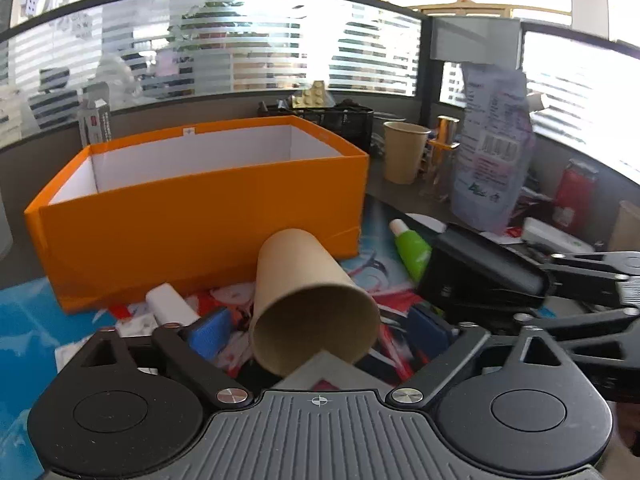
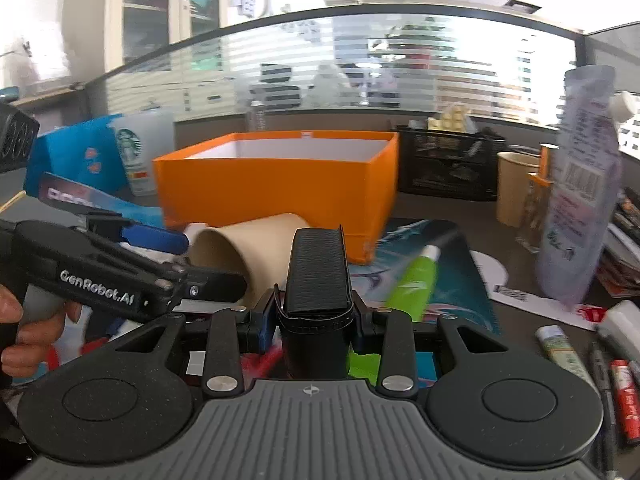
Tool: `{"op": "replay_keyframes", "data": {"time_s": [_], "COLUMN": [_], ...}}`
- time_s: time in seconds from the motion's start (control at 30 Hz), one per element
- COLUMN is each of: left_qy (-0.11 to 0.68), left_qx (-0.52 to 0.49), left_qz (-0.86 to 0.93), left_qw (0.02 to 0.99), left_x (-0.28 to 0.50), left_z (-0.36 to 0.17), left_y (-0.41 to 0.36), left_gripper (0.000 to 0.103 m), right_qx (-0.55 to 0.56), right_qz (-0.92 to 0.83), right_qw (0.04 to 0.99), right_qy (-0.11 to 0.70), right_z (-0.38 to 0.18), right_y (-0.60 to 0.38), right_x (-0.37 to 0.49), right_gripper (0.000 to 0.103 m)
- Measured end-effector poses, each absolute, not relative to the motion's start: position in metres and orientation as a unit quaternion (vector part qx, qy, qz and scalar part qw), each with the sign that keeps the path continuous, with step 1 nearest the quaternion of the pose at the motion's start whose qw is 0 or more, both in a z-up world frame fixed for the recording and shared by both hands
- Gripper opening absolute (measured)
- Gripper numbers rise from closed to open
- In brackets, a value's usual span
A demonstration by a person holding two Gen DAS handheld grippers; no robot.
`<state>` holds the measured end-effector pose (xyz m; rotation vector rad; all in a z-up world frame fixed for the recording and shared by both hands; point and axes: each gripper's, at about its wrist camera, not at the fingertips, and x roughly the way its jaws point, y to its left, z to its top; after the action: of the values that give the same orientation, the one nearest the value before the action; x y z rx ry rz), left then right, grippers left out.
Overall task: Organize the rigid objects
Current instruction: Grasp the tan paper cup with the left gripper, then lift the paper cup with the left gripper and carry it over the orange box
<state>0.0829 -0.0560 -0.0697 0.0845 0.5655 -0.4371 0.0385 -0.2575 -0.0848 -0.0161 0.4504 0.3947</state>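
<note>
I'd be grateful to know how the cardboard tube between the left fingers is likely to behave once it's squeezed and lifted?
The cardboard tube looks hollow and thin-walled, so probably light and liable to dent under a hard squeeze. Being round and lying on its side, it would likely roll if nudged. The left gripper appears open around it.

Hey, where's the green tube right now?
The green tube lies on the colourful mat, just right of the black case held in the right gripper, in front of the orange box's right corner.

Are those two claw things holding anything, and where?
Right gripper clamps the black case at its near end. Left gripper is open around the cardboard tube.
</note>
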Motion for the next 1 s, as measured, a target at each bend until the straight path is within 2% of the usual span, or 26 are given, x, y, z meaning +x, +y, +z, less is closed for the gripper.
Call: {"op": "replay_keyframes", "data": {"time_s": [0.13,0.17,0.2,0.23,0.27,0.53,1.0], "left_qy": [0.281,0.283,0.293,0.303,0.303,0.281,0.175], "left_qx": [0.052,0.049,0.039,0.026,0.014,0.012,0.000], "left_qz": [-0.212,-0.210,-0.208,-0.211,-0.214,-0.223,-0.205], "left_qw": [0.935,0.934,0.932,0.929,0.929,0.933,0.963], "left_x": [0.096,0.099,0.105,0.110,0.111,0.095,0.072], "left_z": [-0.077,-0.079,-0.083,-0.085,-0.085,-0.064,0.008], "left_y": [-0.067,-0.068,-0.068,-0.067,-0.064,-0.059,-0.034], "left_gripper": [0.100,0.096,0.088,0.075,0.073,0.072,0.073], "right_qx": [-0.004,-0.003,-0.001,-0.001,-0.001,-0.006,-0.034], "right_qz": [0.191,0.191,0.191,0.191,0.191,0.190,0.209], "right_qw": [0.956,0.956,0.956,0.956,0.956,0.958,0.965], "right_qy": [0.223,0.222,0.223,0.222,0.222,0.213,0.155], "right_z": [-0.086,-0.086,-0.086,-0.086,-0.086,-0.080,-0.041], "right_y": [-0.263,-0.264,-0.265,-0.265,-0.266,-0.269,-0.250], "right_x": [0.041,0.041,0.042,0.043,0.043,0.044,0.055], "right_gripper": [0.032,0.032,0.032,0.032,0.032,0.032,0.032]}}
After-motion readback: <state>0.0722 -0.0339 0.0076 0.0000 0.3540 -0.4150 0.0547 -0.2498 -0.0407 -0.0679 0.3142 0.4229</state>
